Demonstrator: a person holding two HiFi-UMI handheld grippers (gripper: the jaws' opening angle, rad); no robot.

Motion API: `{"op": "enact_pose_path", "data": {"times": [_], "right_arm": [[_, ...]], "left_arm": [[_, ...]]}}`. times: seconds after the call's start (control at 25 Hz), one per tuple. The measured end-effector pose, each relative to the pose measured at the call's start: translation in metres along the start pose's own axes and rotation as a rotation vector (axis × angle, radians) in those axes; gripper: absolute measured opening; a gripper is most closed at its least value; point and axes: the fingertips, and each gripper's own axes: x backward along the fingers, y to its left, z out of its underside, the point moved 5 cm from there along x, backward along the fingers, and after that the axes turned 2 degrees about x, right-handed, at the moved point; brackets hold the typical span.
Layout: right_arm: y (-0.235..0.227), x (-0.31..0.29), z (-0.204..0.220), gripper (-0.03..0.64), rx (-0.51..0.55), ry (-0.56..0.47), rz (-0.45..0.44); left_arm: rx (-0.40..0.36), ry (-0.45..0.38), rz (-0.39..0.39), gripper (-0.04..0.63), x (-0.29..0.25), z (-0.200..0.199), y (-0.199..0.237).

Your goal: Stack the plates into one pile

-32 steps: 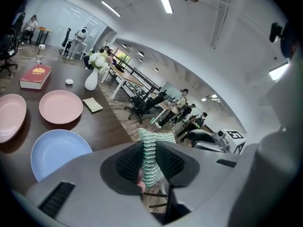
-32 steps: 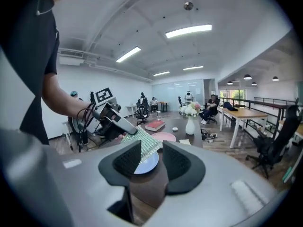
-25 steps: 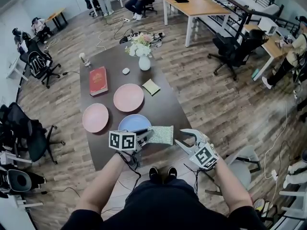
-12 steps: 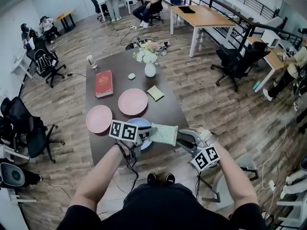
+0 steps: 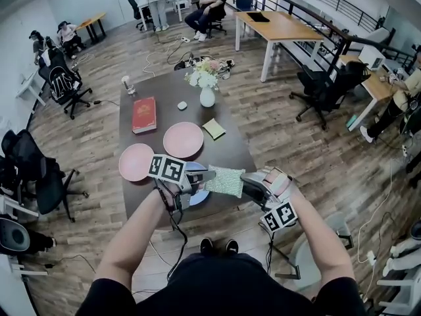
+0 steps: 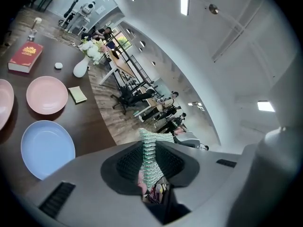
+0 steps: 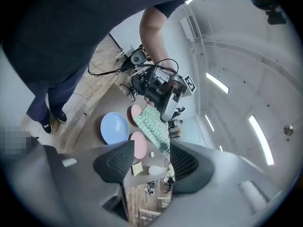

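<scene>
A blue plate (image 5: 199,197) lies near the table's front edge, partly hidden under my left gripper (image 5: 204,176). Two pink plates (image 5: 136,162) (image 5: 183,139) lie apart beyond it; in the left gripper view they are the pink plates (image 6: 46,94) (image 6: 4,103) beside the blue plate (image 6: 47,148). My left gripper (image 6: 150,162) is shut on a green-and-white knitted cloth (image 6: 150,148), held above the table. The cloth (image 5: 225,181) stretches right to my right gripper (image 5: 247,181). In the right gripper view its jaws (image 7: 151,162) stand apart, the cloth (image 7: 154,124) lying along one jaw.
On the dark table (image 5: 230,151) are a red book (image 5: 143,114), a white vase of flowers (image 5: 206,97), a yellow-green pad (image 5: 213,128) and a small white object (image 5: 182,105). Office chairs stand left and right, desks behind. People sit at the far end.
Both grippers have risen with the cloth. The right gripper has rolled and come in against the cloth's right end; earlier it stood apart from it.
</scene>
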Motion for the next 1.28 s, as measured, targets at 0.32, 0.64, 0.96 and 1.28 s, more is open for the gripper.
{"op": "enact_pose_path", "data": {"times": [0.32, 0.64, 0.96, 1.28], "right_arm": [[0.001, -0.014, -0.020, 0.241, 0.107, -0.057, -0.021], [0.007, -0.020, -0.024, 0.175, 0.136, -0.071, -0.038], [0.010, -0.024, -0.022, 0.089, 0.125, -0.059, -0.069], [0.004, -0.025, -0.016, 0.083, 0.028, -0.039, -0.067]], "left_arm": [[0.029, 0.047, 0.022, 0.080, -0.022, 0.009, -0.007], [0.043, 0.049, 0.027, 0.080, -0.025, 0.006, -0.003], [0.017, 0.031, -0.014, 0.091, -0.026, 0.004, 0.003], [-0.124, 0.001, -0.078, 0.138, -0.027, -0.006, 0.005]]}}
